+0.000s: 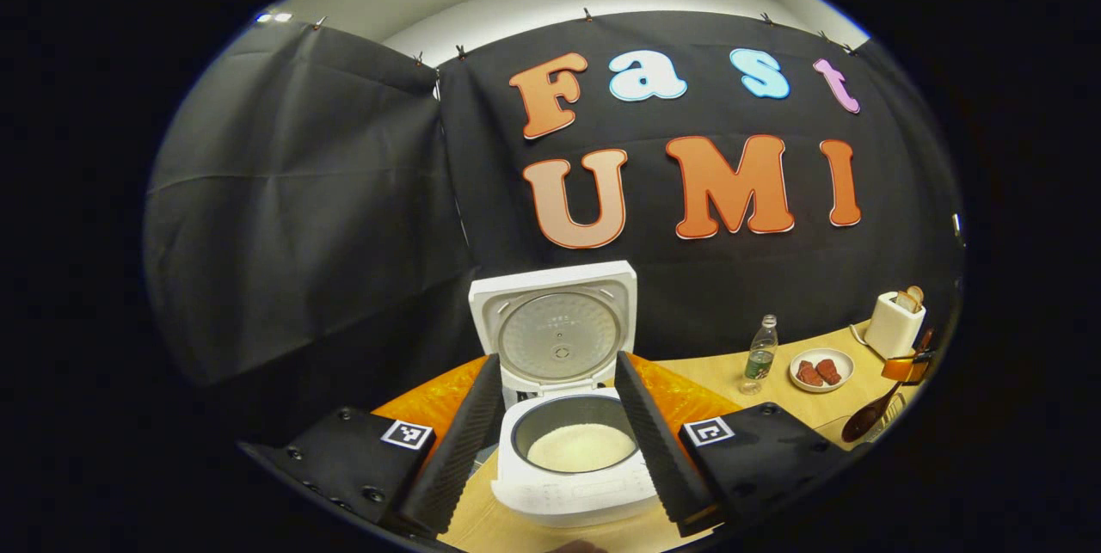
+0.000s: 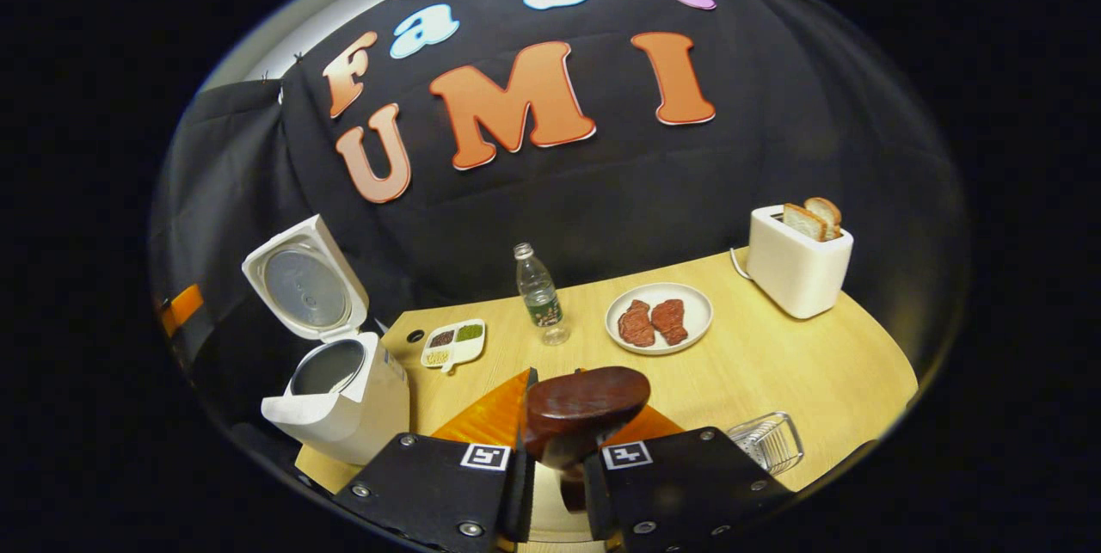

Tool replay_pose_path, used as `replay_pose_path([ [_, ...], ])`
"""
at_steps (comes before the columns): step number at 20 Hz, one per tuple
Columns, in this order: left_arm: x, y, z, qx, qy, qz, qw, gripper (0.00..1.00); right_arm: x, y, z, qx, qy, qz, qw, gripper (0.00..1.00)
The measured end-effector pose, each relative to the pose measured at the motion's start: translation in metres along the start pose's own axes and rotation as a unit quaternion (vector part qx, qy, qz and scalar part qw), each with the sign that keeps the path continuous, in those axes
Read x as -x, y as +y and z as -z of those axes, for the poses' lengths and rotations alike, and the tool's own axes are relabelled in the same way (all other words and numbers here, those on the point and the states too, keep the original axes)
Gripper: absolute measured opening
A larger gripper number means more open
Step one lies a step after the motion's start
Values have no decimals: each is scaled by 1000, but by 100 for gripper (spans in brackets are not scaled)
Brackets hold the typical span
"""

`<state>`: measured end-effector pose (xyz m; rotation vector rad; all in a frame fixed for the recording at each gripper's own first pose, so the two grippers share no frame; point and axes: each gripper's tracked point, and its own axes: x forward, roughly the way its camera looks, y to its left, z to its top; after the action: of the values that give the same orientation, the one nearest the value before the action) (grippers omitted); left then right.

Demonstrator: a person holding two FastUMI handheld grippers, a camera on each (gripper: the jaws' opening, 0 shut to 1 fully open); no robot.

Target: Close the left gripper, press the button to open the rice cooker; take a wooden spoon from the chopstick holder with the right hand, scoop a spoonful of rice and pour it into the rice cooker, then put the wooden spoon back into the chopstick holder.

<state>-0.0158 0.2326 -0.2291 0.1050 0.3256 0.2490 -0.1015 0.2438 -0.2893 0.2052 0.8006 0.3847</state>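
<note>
The white rice cooker [image 1: 575,484] stands with its lid [image 1: 557,331] raised, and white rice [image 1: 581,447] lies in the inner pot. My left gripper [image 1: 556,361] is open, one finger on either side of the cooker and nothing between them. My right gripper [image 2: 557,443] is shut on the handle of a dark wooden spoon [image 2: 587,401], whose bowl faces forward and looks empty. The wire chopstick holder [image 2: 765,441] lies on the table just right of that gripper. In the right gripper view the open cooker [image 2: 340,402] stands at the left. The spoon [image 1: 863,424] also hangs at the far right of the left gripper view.
An orange mat [image 2: 486,417] lies beside the cooker on the wooden table [image 2: 800,372]. A small white tray of grains [image 2: 454,343], a water bottle [image 2: 539,293], a plate of meat [image 2: 658,318] and a toaster with bread [image 2: 798,265] stand toward the back.
</note>
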Motion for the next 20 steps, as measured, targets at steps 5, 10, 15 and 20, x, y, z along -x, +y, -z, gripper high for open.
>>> replay_pose_path([
  [5, 14, 21, 12, 2, 13, -33, 999, 91, -23, 4, 39, 73, 40, 1, 997, 25],
  [10, 27, 27, 19, 4, 22, -54, 998, 91, -31, 7, 58, 145, 52, -2, 988, 25],
  [15, 34, 27, 15, -5, 18, -72, 997, 91, -34, 2, 63, 213, 31, 6, 977, 25],
  [20, 36, 23, 23, -17, 30, -66, 997, 90, -34, 9, 97, 275, 36, 0, 961, 25],
])
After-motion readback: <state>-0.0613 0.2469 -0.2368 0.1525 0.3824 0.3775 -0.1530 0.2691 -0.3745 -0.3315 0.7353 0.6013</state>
